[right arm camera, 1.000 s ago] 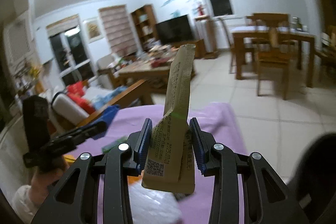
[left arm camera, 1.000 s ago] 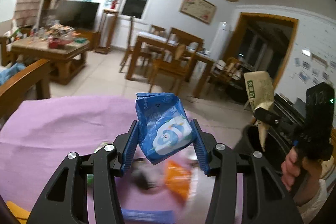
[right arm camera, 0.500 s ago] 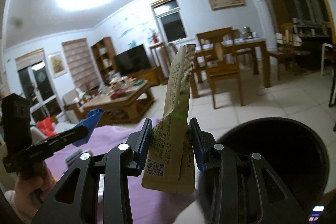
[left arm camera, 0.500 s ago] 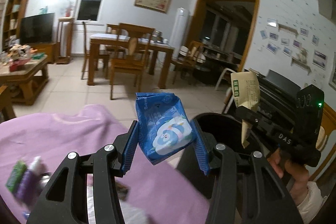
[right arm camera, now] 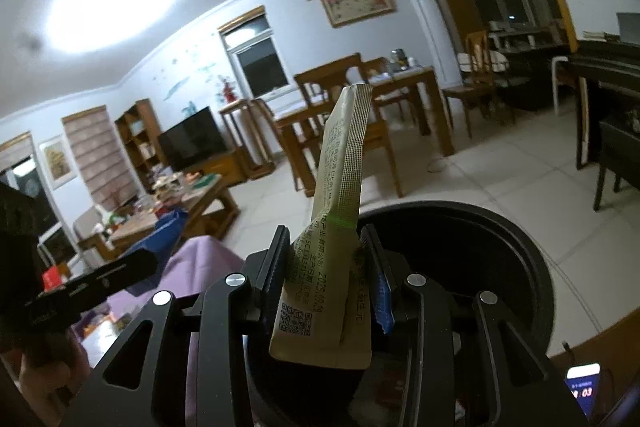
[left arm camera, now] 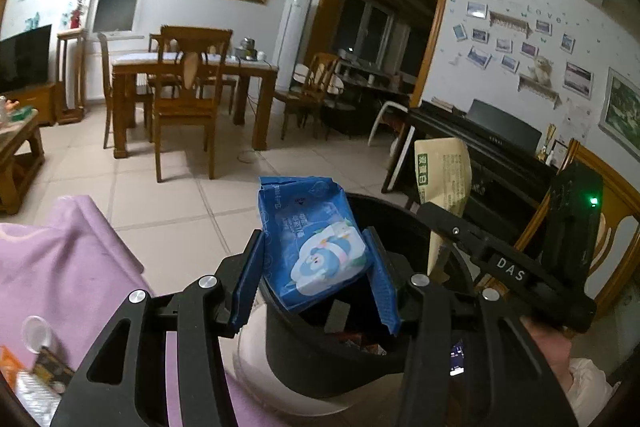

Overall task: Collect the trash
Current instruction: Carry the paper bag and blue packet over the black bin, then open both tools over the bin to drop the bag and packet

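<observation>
Left gripper (left arm camera: 316,281) is pinching a blue wrapper (left arm camera: 314,249) mid-body; right gripper (right arm camera: 325,277) is clamping a tan sachet (right arm camera: 334,247) low. Both look light, crushable, over the bin (right arm camera: 500,255).

Each camera sits close behind its own tool, facing forward along the fingers over the black bin (left arm camera: 320,367) (right arm camera: 500,247). Both views share the bin, the dining table (left arm camera: 192,67) (right arm camera: 400,83) and the opposite tool.
</observation>
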